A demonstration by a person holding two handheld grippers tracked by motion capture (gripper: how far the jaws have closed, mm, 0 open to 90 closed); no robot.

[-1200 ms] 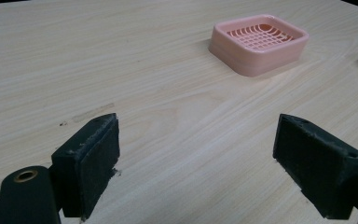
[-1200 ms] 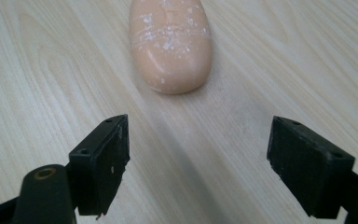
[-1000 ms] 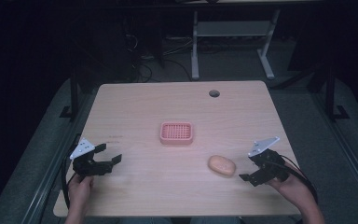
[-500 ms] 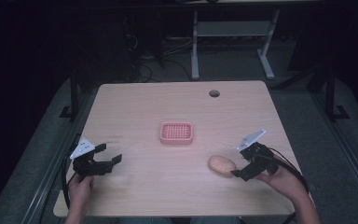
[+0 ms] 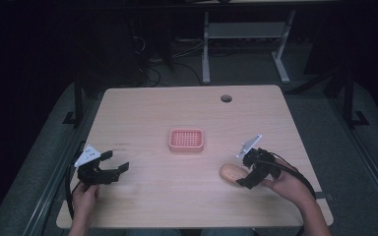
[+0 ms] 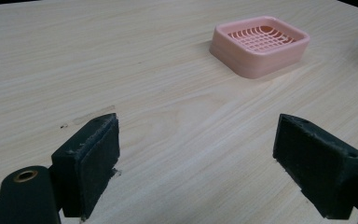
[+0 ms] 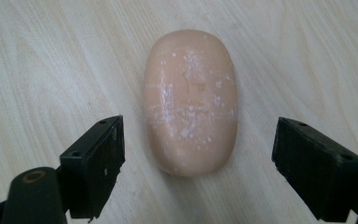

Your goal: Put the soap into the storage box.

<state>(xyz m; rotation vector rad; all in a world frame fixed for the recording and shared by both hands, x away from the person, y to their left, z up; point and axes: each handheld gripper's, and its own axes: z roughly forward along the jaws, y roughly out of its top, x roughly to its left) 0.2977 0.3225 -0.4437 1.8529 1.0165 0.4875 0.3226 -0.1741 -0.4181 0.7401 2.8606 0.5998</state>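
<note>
Soap bar [image 7: 190, 100] flat on table [image 5: 147, 113], between spread right fingers [image 7: 95, 163]; left fingers [image 6: 91, 161] spread

Soap bar [image 7: 190, 102]: peach-tan, flecked with white specks and faint streaks. Soap dish [image 6: 259, 44]: salmon pink, lattice grid inside. Table [image 5: 142, 113]: pale wood, fine streaked grain. Both grippers' jaws: matte black; a brass-coloured ring at lower left.

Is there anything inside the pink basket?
Empty. The pink basket shows only its bare grid; the soap lies on the table.
</note>
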